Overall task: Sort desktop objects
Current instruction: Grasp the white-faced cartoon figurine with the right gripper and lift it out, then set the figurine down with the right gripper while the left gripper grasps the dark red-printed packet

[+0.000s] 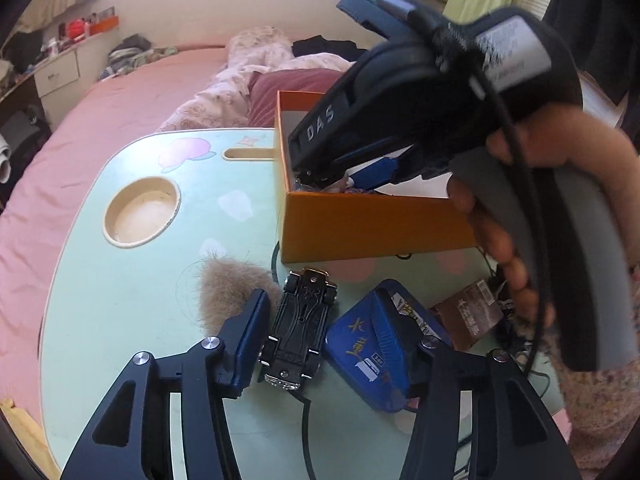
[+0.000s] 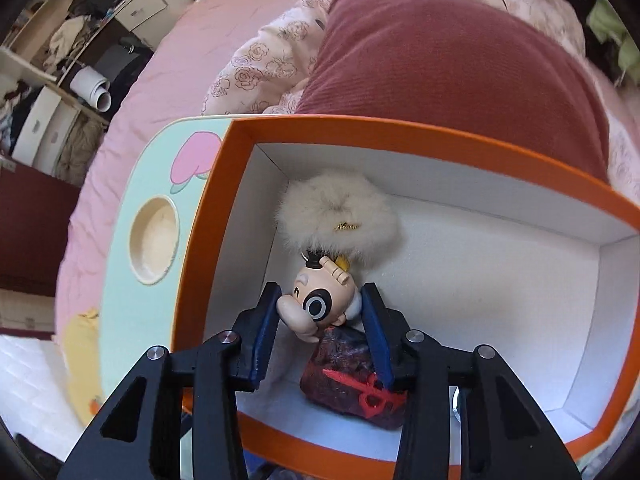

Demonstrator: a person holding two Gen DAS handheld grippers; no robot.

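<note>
Down on the mint-green lap table (image 1: 120, 280), from the left wrist view: left gripper (image 1: 334, 332) low over the clutter, jaws spread wide, holding nothing. Toy car (image 1: 298, 330) lying belly-up between the fingers, hard against the left pad, long axis running straight away from the camera, so in line with the fingers and ready for a squeeze across its width. Blue tin (image 1: 380, 348) tilted just beside the car, under the right pad and crowding that side. Tan fur pom (image 1: 230, 290) just beyond the left fingertip. Brown packet (image 1: 468, 314) farther right, near the hand (image 1: 516, 216) gripping the other tool. Orange box (image 1: 372, 228) directly beyond the car, front wall facing the camera, right tool dipped over its rim.

Over to the right wrist view: right gripper (image 2: 320, 320) inside the orange box (image 2: 208, 248), jaws parted, bracketing the cartoon figure head (image 2: 316, 300); contact with the pads impossible to confirm, looks loose, most likely a release. Dark red pouch (image 2: 356, 380) on the box floor below the figure, fluffy cream pom (image 2: 338, 216) touching the figure's far side, toward the back wall.

Judged next: car for the left hand, far nearer than the right, short lift forward into the box. Risk: right pad catching the tin on closing.
</note>
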